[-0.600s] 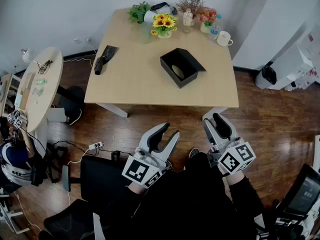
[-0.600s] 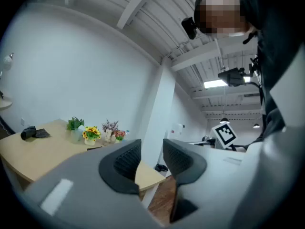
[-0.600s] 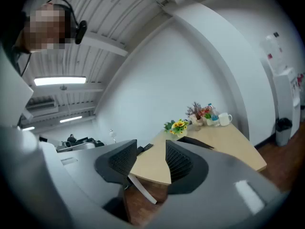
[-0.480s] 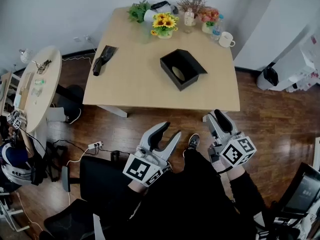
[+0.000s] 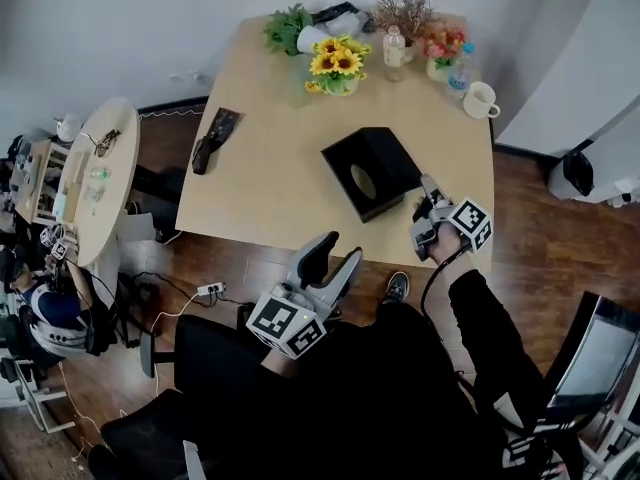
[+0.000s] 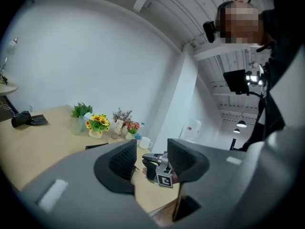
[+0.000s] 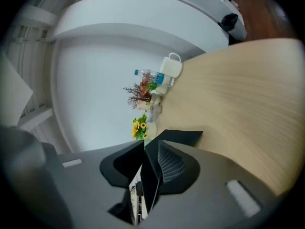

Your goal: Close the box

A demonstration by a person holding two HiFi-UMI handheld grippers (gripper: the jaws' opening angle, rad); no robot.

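**Flap of the black box gripped at its lower right corner**

The black box is seen just right of centre frame on the wooden table. Its thin flap is clamped between the nearly closed jaws of the right gripper, so the fold-over is judged ready to begin. The left gripper is held below the table edge, jaws apart, nothing between them. In the earlier frame the right gripper was low by the lap; now it is at the box.

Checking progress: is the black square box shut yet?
Open: the black square box shows a pale oval inside; the right claw pinches its lid flap.
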